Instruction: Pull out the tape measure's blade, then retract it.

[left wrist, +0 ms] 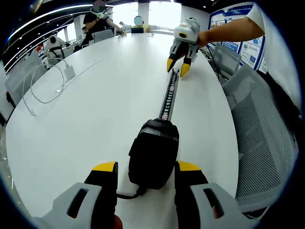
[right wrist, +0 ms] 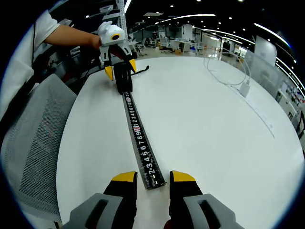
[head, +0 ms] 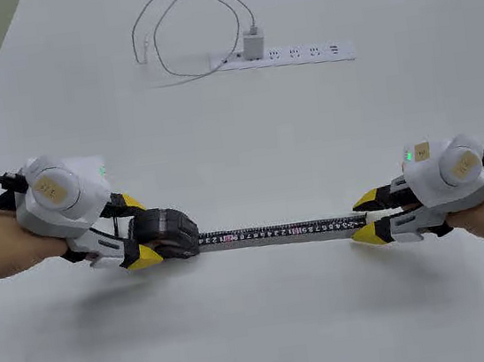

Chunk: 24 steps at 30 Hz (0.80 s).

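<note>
Left tongs point(left wrist: 147, 167) clamp the tape measure point(left wrist: 153, 151) on the bench point(head: 246, 145), anchoring its case. Its blade point(head: 275, 231) lies stretched flat toward the right tongs point(right wrist: 154, 176), whose jaws stand apart around the tip, probably ready for retraction.

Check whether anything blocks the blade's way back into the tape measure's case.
Nothing visible does. The blade lies straight on the table between the case, held in the left gripper, and the right gripper, whose open jaws flank its tip. The power strip and cable lie well beyond.
</note>
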Motion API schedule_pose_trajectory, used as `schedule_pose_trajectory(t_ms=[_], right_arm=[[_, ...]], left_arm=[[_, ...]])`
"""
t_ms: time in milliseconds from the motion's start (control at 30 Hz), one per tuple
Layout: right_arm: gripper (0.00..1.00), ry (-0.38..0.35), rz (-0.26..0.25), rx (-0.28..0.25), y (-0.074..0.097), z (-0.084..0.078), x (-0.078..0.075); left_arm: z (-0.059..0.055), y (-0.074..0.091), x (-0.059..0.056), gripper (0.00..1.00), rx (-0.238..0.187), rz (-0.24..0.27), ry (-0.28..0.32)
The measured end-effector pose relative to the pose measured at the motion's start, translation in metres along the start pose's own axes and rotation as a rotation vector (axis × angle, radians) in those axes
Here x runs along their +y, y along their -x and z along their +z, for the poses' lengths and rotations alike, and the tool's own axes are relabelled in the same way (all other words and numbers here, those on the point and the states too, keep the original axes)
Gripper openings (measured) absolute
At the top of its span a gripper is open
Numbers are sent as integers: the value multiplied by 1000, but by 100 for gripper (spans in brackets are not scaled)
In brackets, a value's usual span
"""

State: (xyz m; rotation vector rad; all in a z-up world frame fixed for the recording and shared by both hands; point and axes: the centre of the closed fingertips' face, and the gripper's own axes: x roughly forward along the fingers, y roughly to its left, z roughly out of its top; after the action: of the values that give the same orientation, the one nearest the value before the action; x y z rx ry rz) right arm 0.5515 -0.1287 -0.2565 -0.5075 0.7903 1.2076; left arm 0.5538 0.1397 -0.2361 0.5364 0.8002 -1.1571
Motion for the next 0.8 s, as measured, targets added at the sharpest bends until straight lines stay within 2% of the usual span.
schedule_pose_trajectory(t_ms=[133,233,267,333,400,533,733,800], right_arm=[[24,2,-10,-9,2,3,1],[25,-5,-29,-21,5,6,1],[26,-10,-41,-24,6,7,1],[27,-11,-56,-30,8,8,1],[29,-20,-66,-35,9,9,3],[32,-34,-86,-50,11,11,7],[37,-57,-112,-72,14,12,9],[38,-62,-120,-80,15,14,11]], left_arm=[[-1,2,0,44,-6,5,5],[-1,8,1,44,-23,33,-2],[-2,10,3,45,-32,47,17],[0,13,7,45,-60,80,16],[-2,16,5,47,-67,83,40],[0,23,4,47,-112,103,79],[7,33,2,49,-170,143,97],[10,38,6,50,-192,184,95]])
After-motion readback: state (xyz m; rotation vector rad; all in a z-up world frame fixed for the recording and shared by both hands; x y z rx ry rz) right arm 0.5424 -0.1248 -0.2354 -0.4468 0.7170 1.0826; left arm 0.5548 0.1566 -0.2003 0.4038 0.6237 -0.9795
